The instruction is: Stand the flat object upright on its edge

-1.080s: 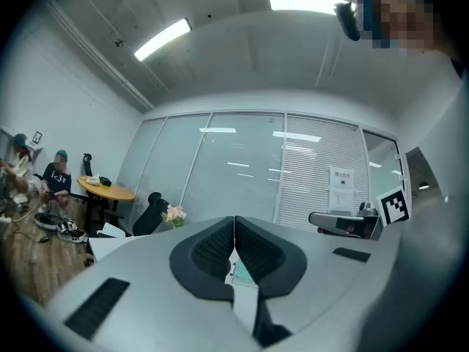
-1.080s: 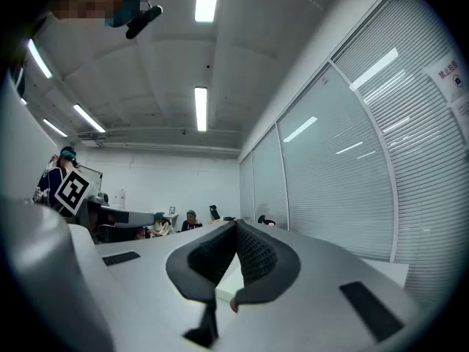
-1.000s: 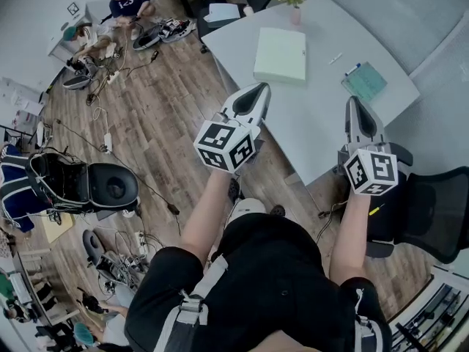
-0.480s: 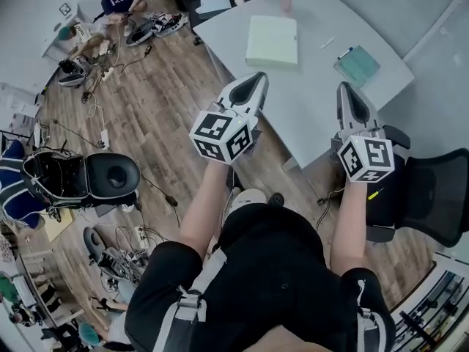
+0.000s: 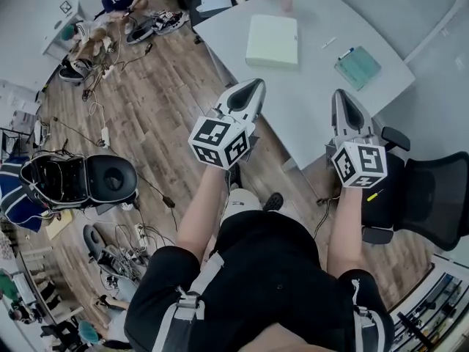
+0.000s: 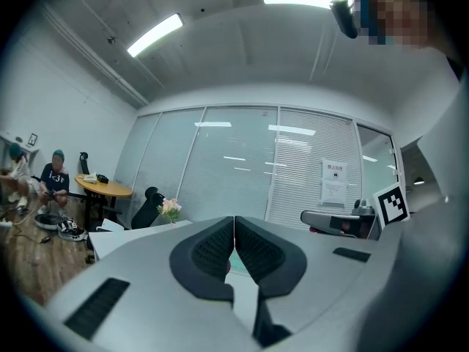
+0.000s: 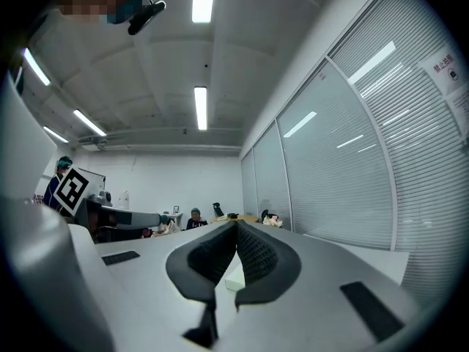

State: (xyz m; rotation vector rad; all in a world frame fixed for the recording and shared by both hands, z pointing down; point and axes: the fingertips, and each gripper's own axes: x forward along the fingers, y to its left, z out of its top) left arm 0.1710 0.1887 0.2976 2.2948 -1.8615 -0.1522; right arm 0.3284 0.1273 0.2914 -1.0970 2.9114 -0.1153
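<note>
Both grippers are empty. L gripper (image 5: 251,90) has its jaws fully together w/ nothing btwn them. R gripper (image 5: 342,100) is the same, pads touching, no hold. Both hang by the near edge of the grey table (image 5: 322,123), tips pointing far.

Task's thing, I take it, is the pale green flat pad (image 5: 272,41). It lies flat on the table's far-left part, well apart from both tips. From L gripper it lies straight far and a touch right; from R gripper, far and left. L is nearer, so I'd lead w/ L.

Pad looks close to square. Its longer side seems to run near-to-far, roughly in line w/ L jaws, short edge facing me. Teal notebook (image 5: 357,67) sits to its right, nearer R gripper.
</note>
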